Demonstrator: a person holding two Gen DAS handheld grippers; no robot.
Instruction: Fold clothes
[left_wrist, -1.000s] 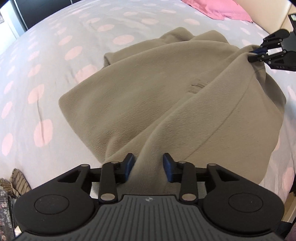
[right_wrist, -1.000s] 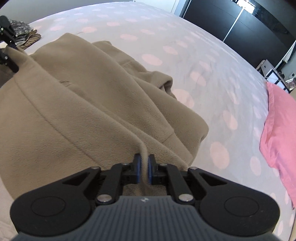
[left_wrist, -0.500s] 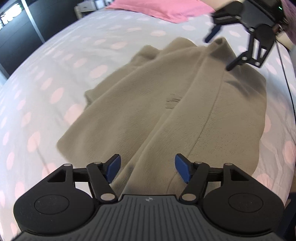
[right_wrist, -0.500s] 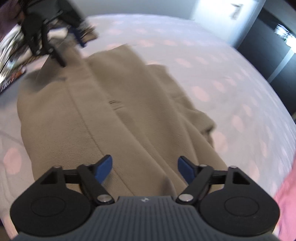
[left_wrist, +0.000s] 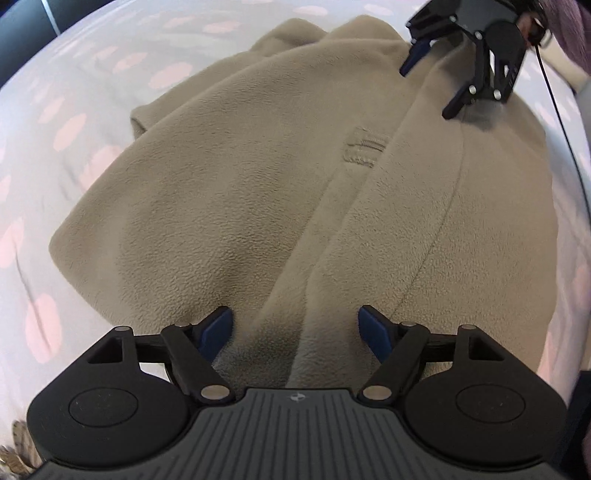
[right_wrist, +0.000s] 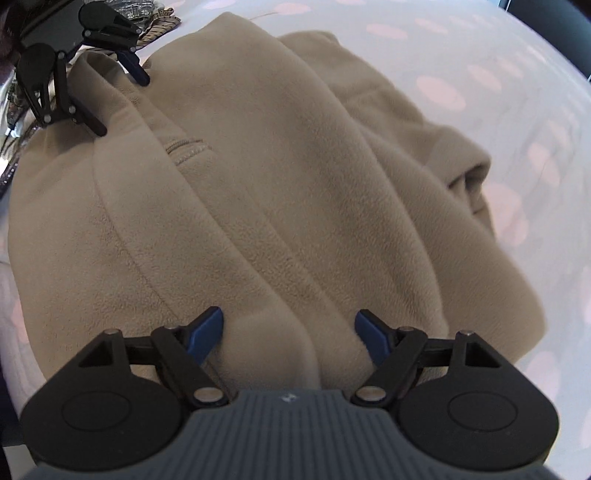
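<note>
A tan fleece garment (left_wrist: 258, 184) lies folded over on a pale bed cover with pink dots (left_wrist: 55, 129). My left gripper (left_wrist: 294, 317) points down at one end of it. Its jaws are opening, and a raised fleece ridge lies loose between the blue pads. At the opposite end my right gripper (right_wrist: 289, 315) stands open, with a fleece fold between its pads but not pinched. Each gripper shows in the other's view: the right gripper (left_wrist: 427, 91) open just above the cloth, the left gripper (right_wrist: 122, 105) likewise. The garment (right_wrist: 277, 166) has a small stitched tab near its middle.
The dotted cover (right_wrist: 517, 92) spreads out around the garment. A pile of patterned clothes (right_wrist: 155, 18) lies beyond the left gripper. A purple sleeve (left_wrist: 569, 26) and a thin black cable (left_wrist: 554, 103) are by the right gripper.
Both grippers were shut on fleece folds a second ago; both have let go and opened wide. Each has sunk closer to the garment, which now rests flatter on the bed.
</note>
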